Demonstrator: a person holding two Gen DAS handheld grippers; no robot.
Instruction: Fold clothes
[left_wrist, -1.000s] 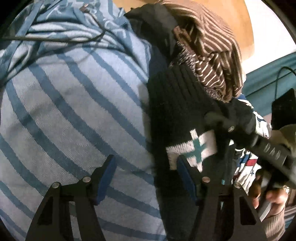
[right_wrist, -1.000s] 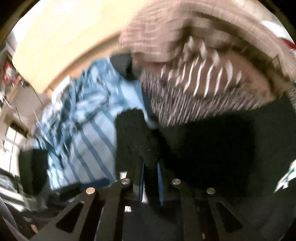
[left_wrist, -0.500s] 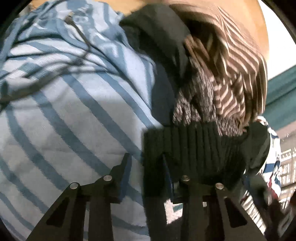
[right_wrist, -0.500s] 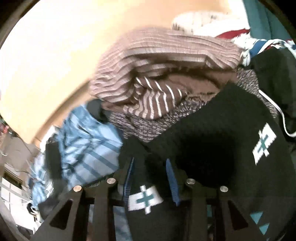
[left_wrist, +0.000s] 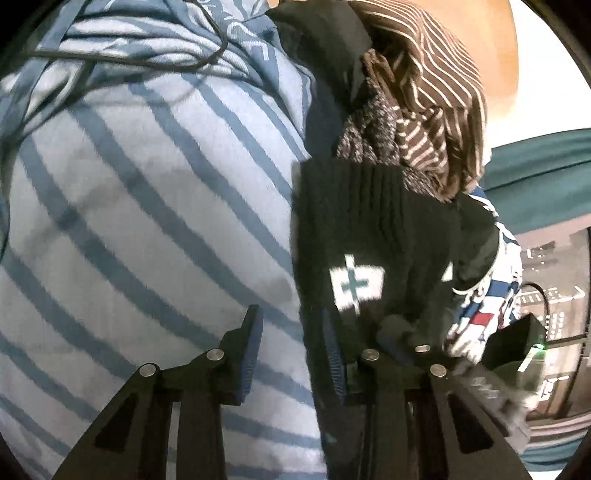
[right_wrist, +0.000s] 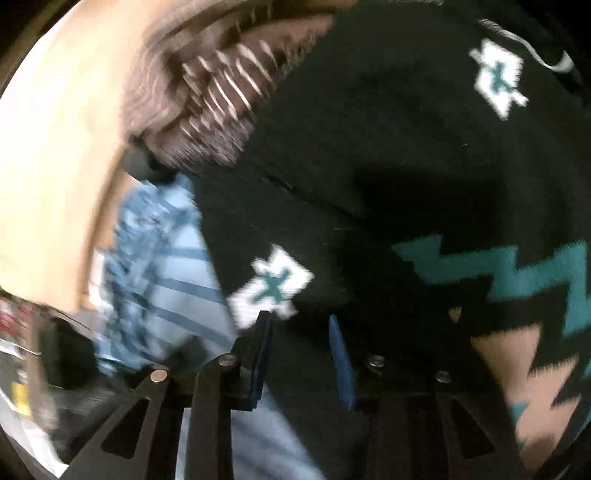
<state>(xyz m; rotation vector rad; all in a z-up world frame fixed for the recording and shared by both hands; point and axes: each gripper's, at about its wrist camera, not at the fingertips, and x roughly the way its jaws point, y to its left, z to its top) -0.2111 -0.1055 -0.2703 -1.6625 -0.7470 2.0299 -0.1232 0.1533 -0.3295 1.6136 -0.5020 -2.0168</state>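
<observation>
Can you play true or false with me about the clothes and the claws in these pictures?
1. The black sweater has white and teal patterns on it. True.
2. The blue garment is covered in polka dots. False: it has darker blue stripes.
3. A brown striped garment is bunched up beyond the black sweater. True.
4. The left claw is squeezed all the way shut. False: there is a gap between its fingers, with the black sweater's edge by one of them.
5. The table beside the clothes is bright green. False: it looks light tan.
</observation>
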